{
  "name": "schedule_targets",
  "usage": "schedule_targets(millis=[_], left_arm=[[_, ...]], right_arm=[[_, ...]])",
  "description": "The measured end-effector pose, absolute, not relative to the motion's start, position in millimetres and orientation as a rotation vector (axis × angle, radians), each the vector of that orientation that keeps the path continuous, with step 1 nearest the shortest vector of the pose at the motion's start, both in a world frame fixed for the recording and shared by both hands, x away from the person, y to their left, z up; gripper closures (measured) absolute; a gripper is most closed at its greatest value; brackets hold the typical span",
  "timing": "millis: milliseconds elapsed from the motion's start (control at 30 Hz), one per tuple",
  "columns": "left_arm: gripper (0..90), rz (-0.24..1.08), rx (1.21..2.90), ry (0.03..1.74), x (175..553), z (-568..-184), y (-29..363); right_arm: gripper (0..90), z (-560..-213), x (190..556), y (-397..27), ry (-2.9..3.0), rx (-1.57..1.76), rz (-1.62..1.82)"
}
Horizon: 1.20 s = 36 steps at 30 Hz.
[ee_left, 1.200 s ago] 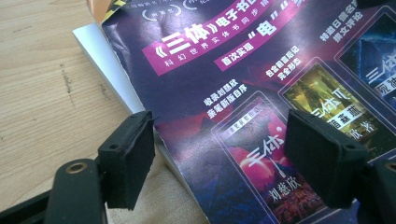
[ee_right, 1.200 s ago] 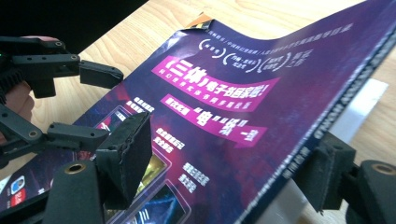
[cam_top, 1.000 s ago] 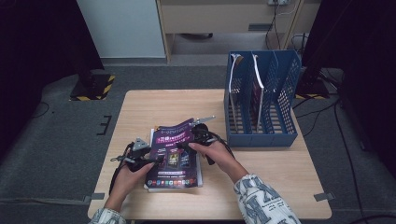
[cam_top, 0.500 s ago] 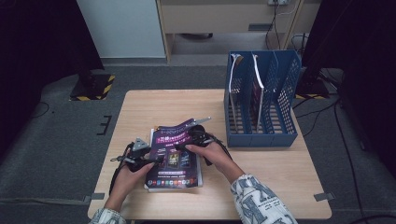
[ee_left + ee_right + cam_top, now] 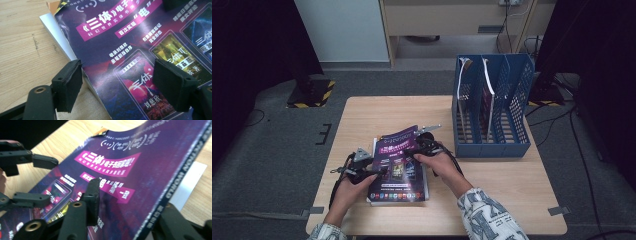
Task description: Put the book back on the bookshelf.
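The right gripper [image 5: 120, 202] has just been closing and pinches the purple magazine [image 5: 398, 160] by its spine, lettered "FICTION WORLD". The cover banner reads "三体". The left gripper [image 5: 117, 87] stands open over its edge

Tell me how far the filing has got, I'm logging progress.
Two magazines already stand in the blue mesh file rack. The right gripper, jaws just closing, is lifting the purple glossy magazine by its spine edge. It still needs filing; a white booklet lies underneath.
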<state>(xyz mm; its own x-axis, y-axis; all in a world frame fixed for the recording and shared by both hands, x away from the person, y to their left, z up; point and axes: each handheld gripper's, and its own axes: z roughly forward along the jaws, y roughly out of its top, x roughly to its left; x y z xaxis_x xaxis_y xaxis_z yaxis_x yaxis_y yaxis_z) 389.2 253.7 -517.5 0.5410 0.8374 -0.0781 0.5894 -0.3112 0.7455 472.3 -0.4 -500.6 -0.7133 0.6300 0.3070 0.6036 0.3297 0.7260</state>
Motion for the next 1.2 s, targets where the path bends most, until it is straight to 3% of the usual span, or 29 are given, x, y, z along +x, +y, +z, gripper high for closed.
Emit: schedule_targets(millis=[400, 1200], left_arm=[[20.3, 0.429, 1.982, 1.185, 391, -516, 258], [20.3, 0.369, 1.951, 1.150, 390, -514, 250]], right_arm=[[77.3, -479, 465, -4, 2.473, 1.146, 1.505], [80.5, -448, 445, -20, 2.379, 0.960, 1.591]])
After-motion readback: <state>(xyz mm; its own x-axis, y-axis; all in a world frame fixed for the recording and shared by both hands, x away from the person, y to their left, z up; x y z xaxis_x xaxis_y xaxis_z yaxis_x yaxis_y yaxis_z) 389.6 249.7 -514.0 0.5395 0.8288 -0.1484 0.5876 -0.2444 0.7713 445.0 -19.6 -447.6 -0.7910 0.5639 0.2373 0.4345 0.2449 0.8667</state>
